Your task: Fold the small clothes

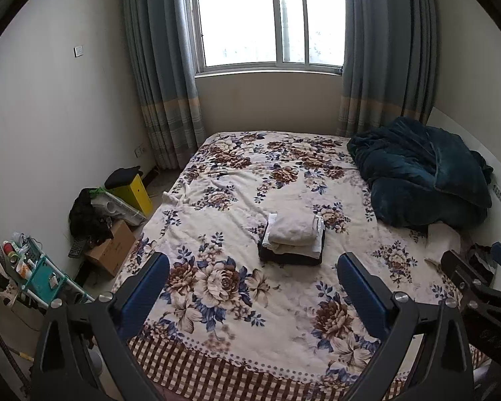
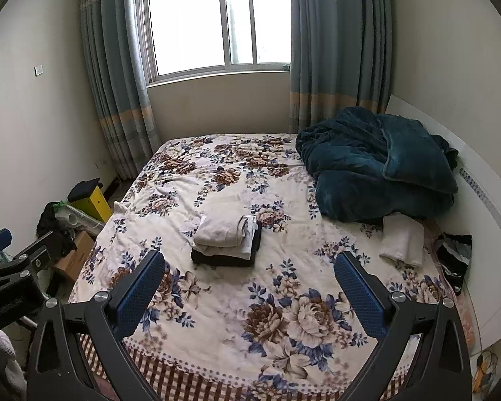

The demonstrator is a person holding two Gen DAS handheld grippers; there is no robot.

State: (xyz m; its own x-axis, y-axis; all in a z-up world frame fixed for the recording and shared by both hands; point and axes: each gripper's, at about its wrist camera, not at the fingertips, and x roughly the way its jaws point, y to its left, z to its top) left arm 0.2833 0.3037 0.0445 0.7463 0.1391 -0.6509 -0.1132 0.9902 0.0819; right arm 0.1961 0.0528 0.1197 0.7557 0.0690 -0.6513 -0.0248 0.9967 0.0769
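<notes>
Both wrist views high at bed (image 1: 217,351) foot, facing window (image 1: 267,20), sharing folded stack (image 2: 225,240)

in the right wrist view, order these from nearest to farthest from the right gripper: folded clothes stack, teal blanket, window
From the right gripper, whose jaws stand open and empty:
1. Folded clothes stack: mid-bed, just ahead and slightly left.
2. Teal blanket: heaped farther back on the right, by the headboard.
3. Window: on the far wall, beyond the bed.
</notes>
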